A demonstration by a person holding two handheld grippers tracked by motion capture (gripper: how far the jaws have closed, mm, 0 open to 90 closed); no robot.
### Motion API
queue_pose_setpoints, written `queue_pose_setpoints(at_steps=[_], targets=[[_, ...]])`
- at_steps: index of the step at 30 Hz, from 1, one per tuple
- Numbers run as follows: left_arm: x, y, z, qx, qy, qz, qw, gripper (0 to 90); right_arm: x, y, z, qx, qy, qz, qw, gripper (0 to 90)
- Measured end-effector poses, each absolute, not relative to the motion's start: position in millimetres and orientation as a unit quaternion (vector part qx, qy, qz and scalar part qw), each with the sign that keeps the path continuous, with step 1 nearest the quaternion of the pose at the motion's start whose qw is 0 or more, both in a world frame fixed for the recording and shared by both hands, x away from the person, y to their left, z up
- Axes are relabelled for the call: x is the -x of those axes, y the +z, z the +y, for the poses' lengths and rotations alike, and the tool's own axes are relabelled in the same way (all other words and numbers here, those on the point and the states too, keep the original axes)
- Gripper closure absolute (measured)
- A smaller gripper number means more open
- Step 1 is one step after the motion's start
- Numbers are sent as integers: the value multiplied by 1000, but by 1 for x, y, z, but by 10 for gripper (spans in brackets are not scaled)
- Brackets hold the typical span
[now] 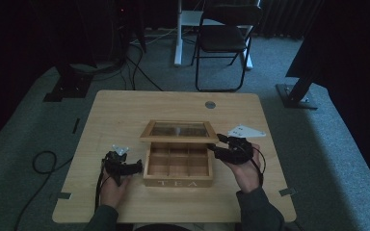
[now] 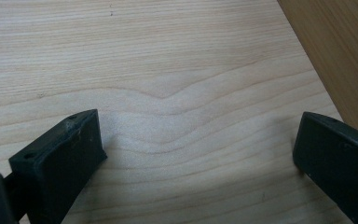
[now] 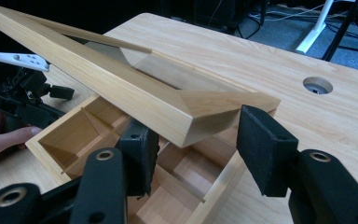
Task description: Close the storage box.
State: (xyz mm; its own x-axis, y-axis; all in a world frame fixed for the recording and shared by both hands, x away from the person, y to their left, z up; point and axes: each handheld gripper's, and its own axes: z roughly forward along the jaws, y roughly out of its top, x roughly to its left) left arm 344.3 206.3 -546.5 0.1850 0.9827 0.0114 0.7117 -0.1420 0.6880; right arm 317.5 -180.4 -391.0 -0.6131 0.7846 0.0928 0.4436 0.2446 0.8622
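A wooden tea box (image 1: 178, 182) with several empty compartments stands in the middle of the table (image 1: 120, 110). Its glass-paned lid (image 1: 178, 131) is raised partway, hinged at the back. My right gripper (image 1: 215, 145) is shut on the lid's front right corner (image 3: 205, 116), one pad beneath the frame and one against its side (image 3: 198, 133). The box's inner dividers (image 3: 98, 130) show under the lid. My left gripper (image 1: 136, 166) rests on the table by the box's left wall (image 2: 340, 46), jaws wide open with bare wood between them (image 2: 198, 144). It also appears beyond the box (image 3: 58, 91).
A round cable hole (image 1: 210, 104) lies in the table behind the box. A black folding chair (image 1: 224, 38) and stand bases sit on the carpet beyond the far edge. Cables trail on the floor at the left (image 1: 43, 161).
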Motion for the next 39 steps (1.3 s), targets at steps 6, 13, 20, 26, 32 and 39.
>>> queue_pose_setpoints(at_steps=[6,13,20,26,32,39], targets=[[-344,-547,206,-716,240,591,282,16,-312,-398,-181,-402,467,767,178,467],[-344,-546,206,-717,240,591,281,16,-306,-406,-183,-403,465,769,175,451],[-344,-547,206,-716,240,591,282,16,-301,-414,-184,-405,467,769,166,443],[-344,-546,206,-718,239,591,280,16,-298,-420,-184,-406,464,771,163,449],[-344,-547,206,-717,241,591,282,16,-294,-422,-183,-400,460,775,168,462],[-344,-546,206,-717,240,591,281,16,-290,-428,-183,-397,456,780,162,461]])
